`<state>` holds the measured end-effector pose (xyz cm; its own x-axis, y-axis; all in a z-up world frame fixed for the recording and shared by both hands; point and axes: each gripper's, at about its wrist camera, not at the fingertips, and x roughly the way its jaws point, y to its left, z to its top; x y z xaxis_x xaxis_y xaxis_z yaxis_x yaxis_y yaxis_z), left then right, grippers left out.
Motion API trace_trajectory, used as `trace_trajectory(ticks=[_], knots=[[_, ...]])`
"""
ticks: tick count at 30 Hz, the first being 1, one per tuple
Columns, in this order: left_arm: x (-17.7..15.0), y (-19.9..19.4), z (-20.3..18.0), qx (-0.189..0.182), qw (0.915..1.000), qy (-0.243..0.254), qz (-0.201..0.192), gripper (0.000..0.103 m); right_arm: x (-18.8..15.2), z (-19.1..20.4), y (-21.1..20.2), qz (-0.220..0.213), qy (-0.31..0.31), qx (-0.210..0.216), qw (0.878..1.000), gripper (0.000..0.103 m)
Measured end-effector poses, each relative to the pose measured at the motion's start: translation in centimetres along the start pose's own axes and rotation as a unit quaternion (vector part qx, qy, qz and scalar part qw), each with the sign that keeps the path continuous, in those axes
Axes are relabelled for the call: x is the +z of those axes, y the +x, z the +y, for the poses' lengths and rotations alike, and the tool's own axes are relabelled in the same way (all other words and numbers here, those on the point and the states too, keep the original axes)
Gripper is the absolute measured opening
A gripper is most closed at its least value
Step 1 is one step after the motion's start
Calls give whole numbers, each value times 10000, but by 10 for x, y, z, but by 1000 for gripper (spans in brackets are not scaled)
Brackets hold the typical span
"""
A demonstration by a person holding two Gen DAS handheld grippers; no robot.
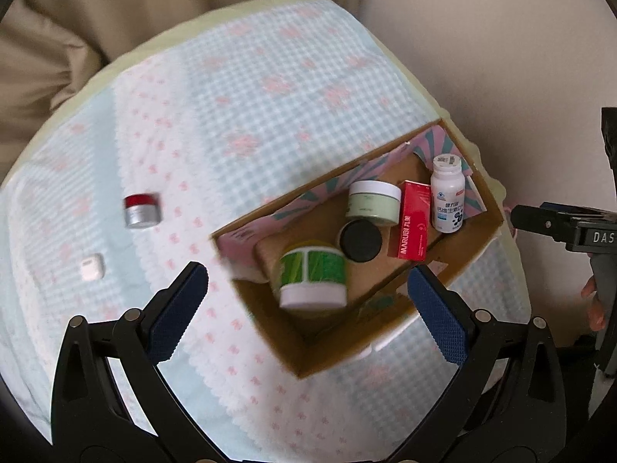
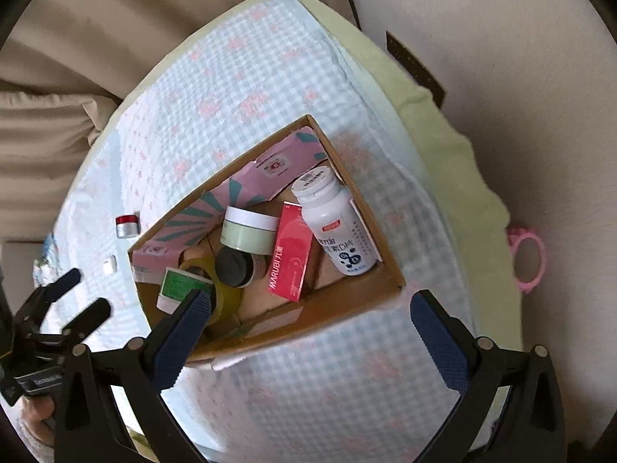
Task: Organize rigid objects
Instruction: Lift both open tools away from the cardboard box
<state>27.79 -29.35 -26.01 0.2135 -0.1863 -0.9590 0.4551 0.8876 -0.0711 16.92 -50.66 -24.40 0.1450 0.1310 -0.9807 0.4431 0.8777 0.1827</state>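
A: What was on the table [image 1: 270, 88]?

B: A cardboard box [image 1: 478, 247] at four o'clock in the left view, holding a white bottle [image 1: 447, 196], a red carton [image 1: 414, 223], a green tub [image 1: 312, 274], a pale jar [image 1: 372, 200] and a black-lidded jar [image 1: 360, 240].

A: Outside it?

B: A silver jar [image 1: 141, 211] and a small white case [image 1: 92, 267] at nine o'clock.

A: The fingers?

B: Both the left gripper [image 1: 308, 308] and the right gripper [image 2: 308, 328] were spread wide, holding nothing.

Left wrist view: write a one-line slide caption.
Open left gripper above cardboard box holding five containers; red-capped jar and white case wait on the cloth.
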Motion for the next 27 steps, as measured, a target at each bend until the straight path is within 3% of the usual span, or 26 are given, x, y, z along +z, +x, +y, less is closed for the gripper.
trace_trajectory(ticks=[9, 13, 18, 27], knots=[[-54, -70, 57, 287, 9975, -504, -414, 103, -34, 66, -40, -264, -953, -505, 9938, 103], [-92, -107, 99, 455, 9925, -819, -785, 103, -57, 110, -54, -469, -1309, -423, 9894, 103], [-133, -139, 151, 594, 9872, -1089, -998, 103, -84, 161, -73, -668, -1272, -241, 9893, 103], [-184, -160, 265, 668, 9780, -1598, -1163, 103, -120, 258, -66, -848, -1519, -146, 9846, 103]])
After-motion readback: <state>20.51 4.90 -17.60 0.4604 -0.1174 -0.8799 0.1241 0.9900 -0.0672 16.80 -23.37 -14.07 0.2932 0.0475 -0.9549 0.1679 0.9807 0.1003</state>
